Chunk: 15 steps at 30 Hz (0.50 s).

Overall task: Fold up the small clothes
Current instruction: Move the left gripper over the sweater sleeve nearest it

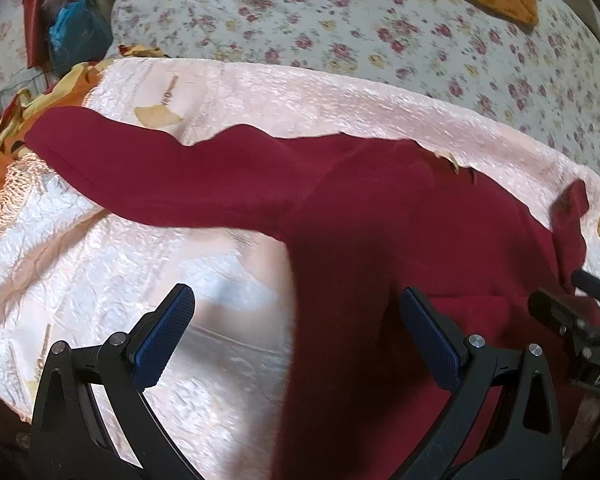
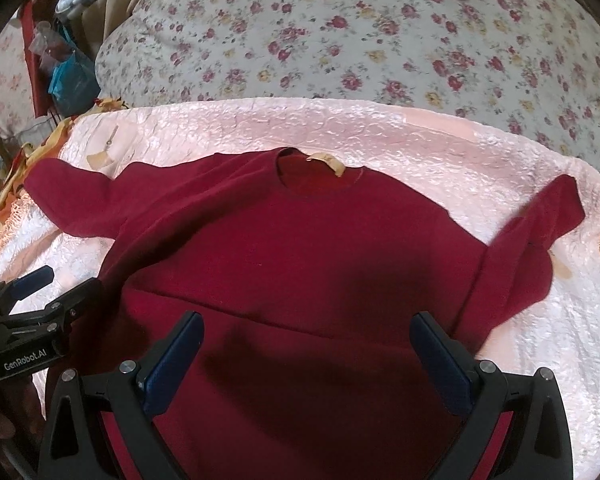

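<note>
At lower frame, the right tool point(image 2: 306, 354) and left tool point(image 1: 298, 330) both gape apart above a maroon sweater point(image 2: 300, 248) (sleeves spread) on a pink sheet point(image 2: 400, 136); beyond lies a floral bedspread point(image 2: 340, 48).

The left gripper point(image 1: 296, 336), its two black fingers tipped with blue ribbed pads point(image 1: 162, 340), stands wide apart above a dark red long-sleeved knit top point(image 1: 380, 220). The top lies on a shiny pale pink crinkled cloth point(image 1: 140, 272), one sleeve point(image 1: 148, 168) stretched out to the left. Behind it lies a white floral-print bedspread point(image 1: 340, 32), and the black right gripper point(image 1: 580, 312) shows at the right edge.
</note>
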### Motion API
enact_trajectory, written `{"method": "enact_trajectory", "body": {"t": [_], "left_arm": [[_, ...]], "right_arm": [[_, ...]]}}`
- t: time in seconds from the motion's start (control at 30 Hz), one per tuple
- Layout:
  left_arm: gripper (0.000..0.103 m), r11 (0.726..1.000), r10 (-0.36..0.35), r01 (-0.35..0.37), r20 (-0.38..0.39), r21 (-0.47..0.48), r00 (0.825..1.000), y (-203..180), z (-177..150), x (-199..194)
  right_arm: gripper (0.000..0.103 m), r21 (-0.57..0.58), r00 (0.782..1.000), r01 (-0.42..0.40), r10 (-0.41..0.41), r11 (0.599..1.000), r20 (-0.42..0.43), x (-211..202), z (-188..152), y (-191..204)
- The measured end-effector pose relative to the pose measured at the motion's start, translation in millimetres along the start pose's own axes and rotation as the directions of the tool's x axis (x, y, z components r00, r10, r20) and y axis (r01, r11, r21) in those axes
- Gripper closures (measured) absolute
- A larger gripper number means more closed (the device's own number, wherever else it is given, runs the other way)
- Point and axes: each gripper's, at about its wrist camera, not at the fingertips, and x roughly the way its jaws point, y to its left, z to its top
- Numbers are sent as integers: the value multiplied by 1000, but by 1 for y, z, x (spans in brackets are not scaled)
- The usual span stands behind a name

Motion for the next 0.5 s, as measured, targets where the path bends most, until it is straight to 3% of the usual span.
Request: {"method": "enact_trajectory", "body": {"t": [0.5], "left_arm": [[1,997,54,-55,-9,-63,998,35,13,12]], "right_arm": [[1,-40,999,-37,36,999,-11,15,4,22]]}}
